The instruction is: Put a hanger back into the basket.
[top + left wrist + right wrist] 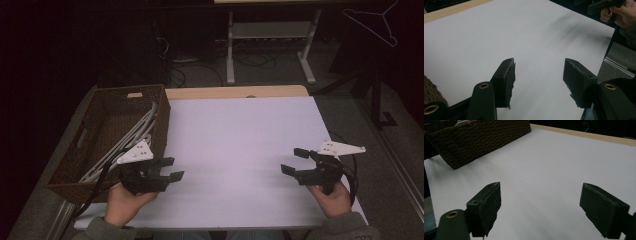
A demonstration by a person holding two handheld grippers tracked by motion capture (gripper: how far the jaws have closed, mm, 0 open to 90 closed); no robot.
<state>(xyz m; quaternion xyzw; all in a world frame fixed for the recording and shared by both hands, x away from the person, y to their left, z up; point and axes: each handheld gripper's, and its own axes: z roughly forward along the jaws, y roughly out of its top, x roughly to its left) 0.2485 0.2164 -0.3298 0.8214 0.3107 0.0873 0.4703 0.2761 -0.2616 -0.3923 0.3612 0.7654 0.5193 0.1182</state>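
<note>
Below: left tool (169,169) beside the wicker basket (107,107) (hangers (135,132) inside), right tool (295,161) well apart; both jaws spread, empty; a careless reach could tip the basket off the bench (240,130)

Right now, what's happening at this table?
A person holds a pair of tongs in each hand over a white table. The left tongs and the right tongs are both open and hold nothing, their tips pointing toward each other across bare tabletop. A brown wicker basket sits at the table's left edge with white hangers lying inside, untouched. One more hanger hangs at the far right in the dark background.
</note>
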